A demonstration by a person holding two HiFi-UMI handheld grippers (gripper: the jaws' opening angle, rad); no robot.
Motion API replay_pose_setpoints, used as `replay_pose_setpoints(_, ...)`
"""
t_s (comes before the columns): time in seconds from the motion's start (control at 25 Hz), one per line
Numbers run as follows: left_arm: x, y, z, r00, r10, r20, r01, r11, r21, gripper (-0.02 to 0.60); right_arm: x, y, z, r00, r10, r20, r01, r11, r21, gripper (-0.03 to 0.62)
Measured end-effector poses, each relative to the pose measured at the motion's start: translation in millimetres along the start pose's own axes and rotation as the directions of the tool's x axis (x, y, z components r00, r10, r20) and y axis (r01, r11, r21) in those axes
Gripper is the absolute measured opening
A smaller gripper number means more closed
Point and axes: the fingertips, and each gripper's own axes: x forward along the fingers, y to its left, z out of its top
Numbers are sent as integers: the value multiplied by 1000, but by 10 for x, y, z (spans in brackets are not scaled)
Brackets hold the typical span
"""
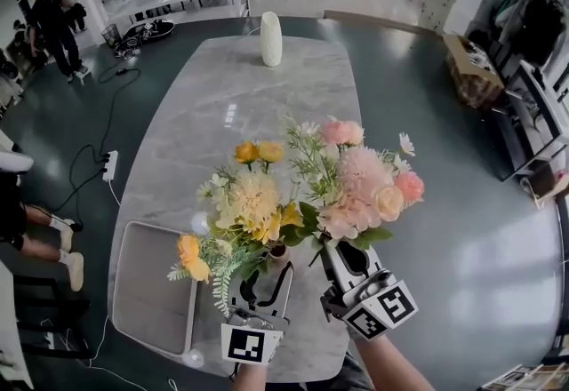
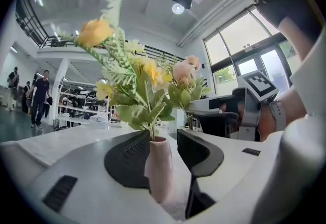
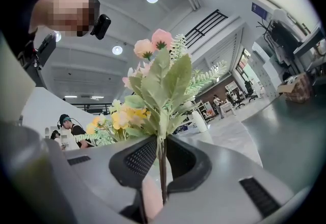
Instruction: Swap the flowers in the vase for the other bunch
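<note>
A yellow bunch (image 1: 249, 203) stands in a small pink vase (image 1: 277, 250) near the table's front edge. My left gripper (image 1: 271, 272) points level with the vase (image 2: 159, 167) between its jaws. The left pad lies against the vase, and a narrow strip of table shows between the vase and the right pad. To its right, my right gripper (image 1: 342, 249) is shut on the thin stems (image 3: 162, 167) of a pink bunch (image 1: 360, 180), which it holds upright beside the yellow bunch. The vase's foot is hidden in the head view.
The grey marble table (image 1: 213, 105) runs away from me. A tall white vase (image 1: 271, 38) stands at its far end. A flat grey tray (image 1: 151, 287) lies at the front left. People and shelving are off to the left, beyond the table.
</note>
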Motion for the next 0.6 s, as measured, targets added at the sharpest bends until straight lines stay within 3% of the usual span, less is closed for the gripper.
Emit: replay_pose_setpoints(0.6,-56,-145,-142,999,-35,-28,34,999,-29,160,-161,-27,-76,1000,-26,0,26,1000,5,69)
